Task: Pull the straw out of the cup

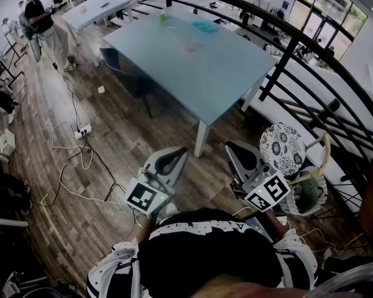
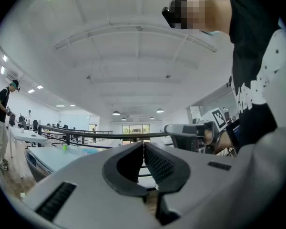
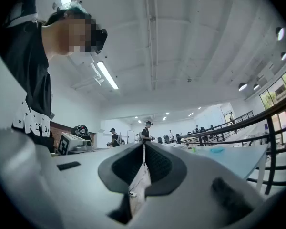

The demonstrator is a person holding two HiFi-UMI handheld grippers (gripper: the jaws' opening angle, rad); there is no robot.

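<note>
Grey-blue worktop (image 1: 224, 73) sits well ahead of both tongs, so the task isn't under way. Left tongs (image 1: 179, 153) are pressed together with nothing between them. Right tongs (image 1: 234, 149) are the same: tips meeting, empty. Both hang low by the person's torso, short of the worktop's near edge and over the wood floor (image 1: 124, 123). That reads as a carry pose, closed since nothing is in reach.

The likely cup (image 1: 191, 44) is a pale pinkish see-through item toward the worktop's far side; the straw is too small to make out. A green item (image 1: 162, 17) and a blue item (image 1: 205, 25) sit further back.

My read: step up to the worktop, open one set of tongs for the straw, and steady the cup with the other.
</note>
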